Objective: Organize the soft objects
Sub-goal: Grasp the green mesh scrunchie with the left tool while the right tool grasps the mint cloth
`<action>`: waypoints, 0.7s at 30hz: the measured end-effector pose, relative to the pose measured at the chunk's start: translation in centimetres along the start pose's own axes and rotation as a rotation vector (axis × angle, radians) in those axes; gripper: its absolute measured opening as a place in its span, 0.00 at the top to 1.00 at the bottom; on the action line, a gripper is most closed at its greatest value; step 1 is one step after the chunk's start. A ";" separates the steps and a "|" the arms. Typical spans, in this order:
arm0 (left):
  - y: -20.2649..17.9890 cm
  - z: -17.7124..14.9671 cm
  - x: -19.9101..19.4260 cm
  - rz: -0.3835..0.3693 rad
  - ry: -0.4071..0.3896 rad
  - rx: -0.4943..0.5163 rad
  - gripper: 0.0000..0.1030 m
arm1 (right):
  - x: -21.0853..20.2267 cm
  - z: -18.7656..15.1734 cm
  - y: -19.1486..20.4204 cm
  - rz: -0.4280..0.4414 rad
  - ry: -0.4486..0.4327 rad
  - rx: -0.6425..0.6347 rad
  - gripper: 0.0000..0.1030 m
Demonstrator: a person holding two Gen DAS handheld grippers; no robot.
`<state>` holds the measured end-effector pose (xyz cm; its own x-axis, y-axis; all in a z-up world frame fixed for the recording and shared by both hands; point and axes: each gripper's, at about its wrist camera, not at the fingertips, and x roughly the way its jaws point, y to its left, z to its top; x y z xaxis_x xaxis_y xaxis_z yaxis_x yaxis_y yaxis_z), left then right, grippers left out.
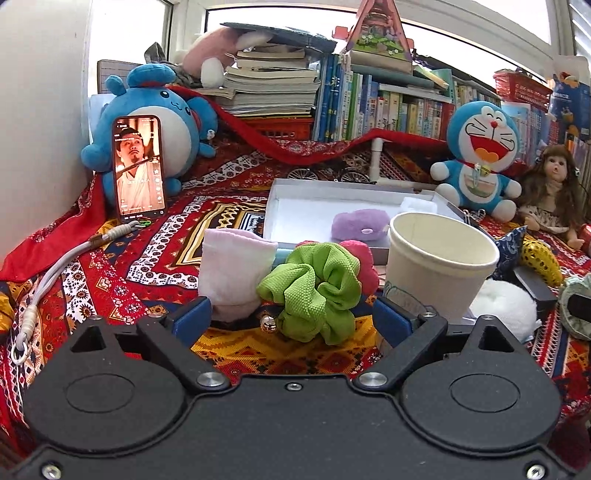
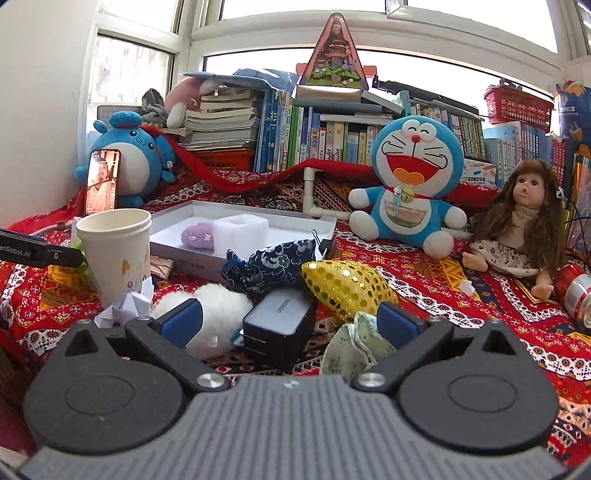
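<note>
Both tools open, empty, above the soft clutter.
Center your left tool (image 1: 291,314) over the green scrunchie (image 1: 314,291), low in frame; right tool (image 2: 290,319) holds nothing.

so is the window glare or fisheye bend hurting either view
Left wrist view: windows blown out white, yet the green scrunchie stays sharp; right wrist view: same white panes, window frame bowed by the lens, charger evenly lit.

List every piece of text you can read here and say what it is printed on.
"UGREEN" - top of the black charger.
"enRobot.AI" - black arm of the left claw at the frame's left edge; its start is cut off.
Box side print: upside down, not legible.
Book spines, phone screen captions, blue carton: too small or blurred.
</note>
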<state>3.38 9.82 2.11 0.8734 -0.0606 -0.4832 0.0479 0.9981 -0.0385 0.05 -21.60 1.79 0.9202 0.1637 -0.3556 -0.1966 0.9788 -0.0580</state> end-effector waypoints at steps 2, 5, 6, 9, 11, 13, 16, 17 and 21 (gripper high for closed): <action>-0.2 -0.1 0.2 0.006 -0.005 0.002 0.10 | -0.3 -0.2 0.2 -0.019 -0.020 -0.010 0.00; -0.5 -0.2 0.5 0.011 -0.010 0.004 0.14 | -0.7 -0.3 0.1 -0.042 -0.050 -0.015 0.00; -0.5 -0.2 0.6 0.011 -0.009 0.003 0.17 | -0.8 -0.4 0.0 -0.051 -0.059 -0.014 0.00; -0.5 -0.3 1.0 0.002 0.001 -0.006 0.33 | -1.0 -0.5 -0.3 -0.078 -0.075 -0.004 0.00; -0.4 -0.2 1.2 0.000 0.010 -0.014 0.39 | -1.1 -0.6 -0.6 -0.104 -0.078 0.007 0.00; -0.4 -0.2 1.4 0.000 0.013 -0.020 0.42 | -1.1 -0.8 -1.0 -0.125 -0.075 0.022 0.00; -0.2 -0.1 1.6 -0.005 0.017 -0.034 0.44 | -1.0 -1.3 -1.7 -0.152 -0.062 0.046 0.00; -0.2 -0.1 1.7 -0.008 0.019 -0.041 0.45 | -1.0 -1.4 -1.8 -0.157 -0.056 0.054 0.00; 0.0 0.1 2.2 -0.014 0.033 -0.076 0.46 | -1.0 -2.1 -2.3 -0.175 -0.038 0.075 0.00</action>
<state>5.28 9.69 1.12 0.8563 -0.0757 -0.5109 0.0217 0.9936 -0.1109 -1.12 -24.22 0.30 0.9505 -0.0064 -0.3106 -0.0081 0.9989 -0.0453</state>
